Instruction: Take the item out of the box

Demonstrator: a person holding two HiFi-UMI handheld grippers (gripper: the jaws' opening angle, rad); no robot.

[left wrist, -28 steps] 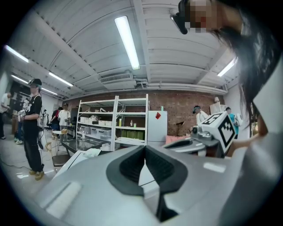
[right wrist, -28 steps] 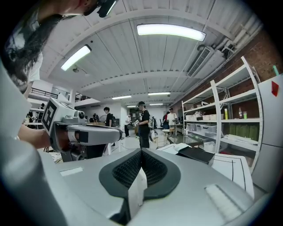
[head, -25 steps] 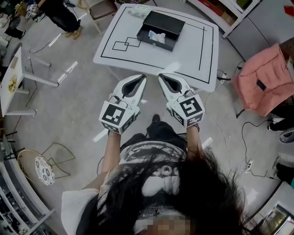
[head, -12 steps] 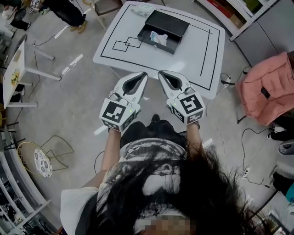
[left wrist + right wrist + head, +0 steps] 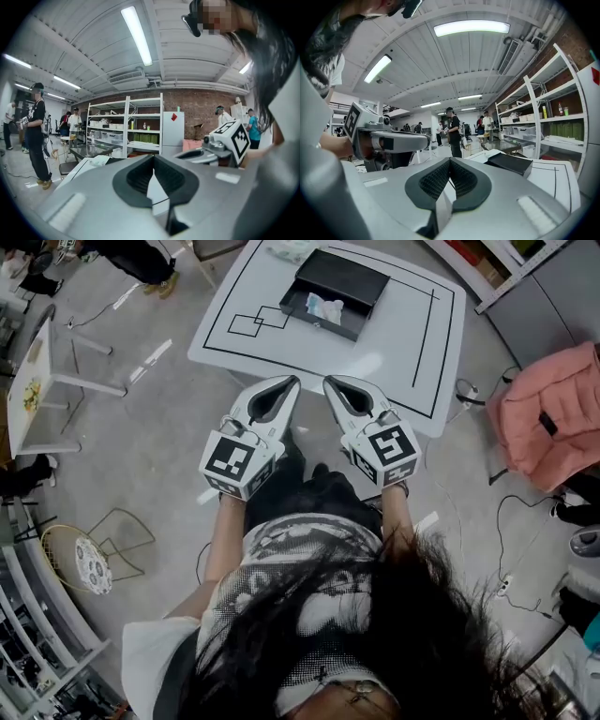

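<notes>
A black open box lies on the far part of the white table, with a pale item inside it. The same box shows ahead in the right gripper view. My left gripper and right gripper are held side by side in the air at the table's near edge, well short of the box. Both are shut with their tips together and nothing between them. In the left gripper view the left gripper points over the table, and the right gripper's marker cube shows beside it.
Black lines and small squares are marked on the table. A crumpled pale thing lies at the table's far edge. A pink chair stands at right, a small white table at left. People stand in the background, and shelving lines the wall.
The table and box have shifted slightly in the head view as the person moved closer. Both grippers stay shut and side by side.
</notes>
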